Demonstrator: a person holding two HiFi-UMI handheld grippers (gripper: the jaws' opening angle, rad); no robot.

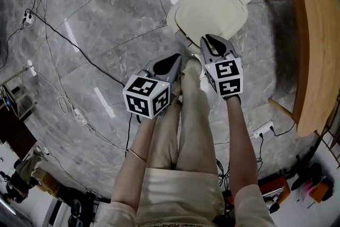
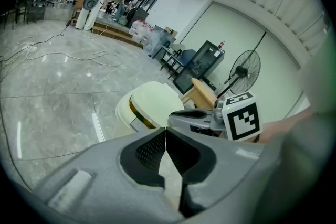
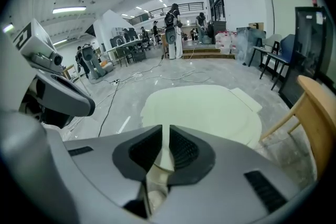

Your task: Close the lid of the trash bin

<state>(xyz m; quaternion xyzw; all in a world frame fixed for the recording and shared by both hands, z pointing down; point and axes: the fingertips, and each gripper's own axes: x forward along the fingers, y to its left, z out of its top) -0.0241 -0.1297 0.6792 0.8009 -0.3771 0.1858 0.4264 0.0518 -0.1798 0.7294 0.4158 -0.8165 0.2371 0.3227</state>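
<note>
The cream trash bin (image 1: pixel 187 29) stands on the grey floor just ahead of both grippers. Its lid (image 1: pixel 212 8) lies down over it. In the left gripper view a dark slit with a yellowish band shows under the lid's (image 2: pixel 155 99) front edge. My right gripper (image 1: pixel 208 38) hovers at the lid's near edge; in its own view the jaws (image 3: pixel 165 128) stand a thin slit apart with nothing between them, the lid (image 3: pixel 202 110) right beyond. My left gripper (image 1: pixel 177 57) hangs lower and to the left, off the bin, its jaws (image 2: pixel 166 131) shut and empty.
A light wooden table (image 1: pixel 319 50) stands close to the right of the bin. Cables (image 1: pixel 53 61) trail over the floor at the left, and a power strip (image 1: pixel 264 127) lies at the right. The person's legs (image 1: pixel 186 114) are below the grippers.
</note>
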